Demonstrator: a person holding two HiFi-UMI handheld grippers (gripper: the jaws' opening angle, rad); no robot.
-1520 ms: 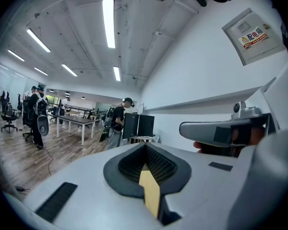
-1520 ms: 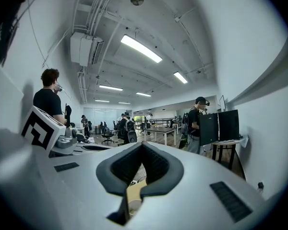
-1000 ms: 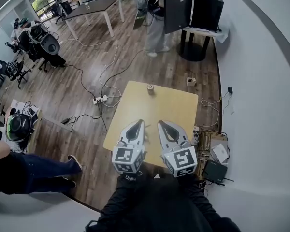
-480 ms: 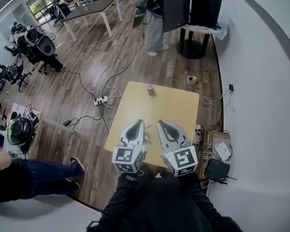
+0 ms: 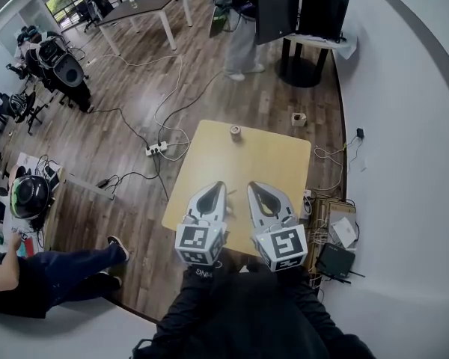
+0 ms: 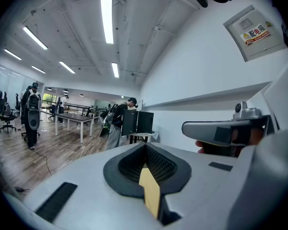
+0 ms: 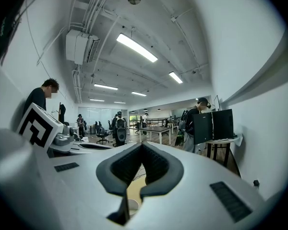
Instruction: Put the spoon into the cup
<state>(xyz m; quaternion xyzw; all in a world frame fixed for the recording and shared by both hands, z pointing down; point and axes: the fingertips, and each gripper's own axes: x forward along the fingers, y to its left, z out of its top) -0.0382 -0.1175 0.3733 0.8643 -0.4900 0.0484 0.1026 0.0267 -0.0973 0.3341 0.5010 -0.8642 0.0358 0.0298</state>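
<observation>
A small round cup [image 5: 235, 131] stands at the far edge of the light wooden table [image 5: 243, 167]. No spoon shows in any view. My left gripper [image 5: 217, 188] and right gripper [image 5: 253, 187] hover side by side over the table's near edge, both pointing toward the cup and well short of it. In the left gripper view the left gripper [image 6: 145, 146] has its tips together with nothing between them. The right gripper [image 7: 141, 145] in its own view is likewise shut and empty. Only tabletop shows through the hollows between the jaws.
A power strip [image 5: 156, 149] with trailing cables lies on the floor left of the table. A small box [image 5: 298, 118] sits on the floor beyond it, and electronics [image 5: 333, 260] lie near the white wall at the right. One person [image 5: 243, 36] stands far off, another [image 5: 52, 271] is at the lower left.
Both grippers have stayed where they were, still shut. The head view has shifted slightly, and the person at the lower left has moved.
</observation>
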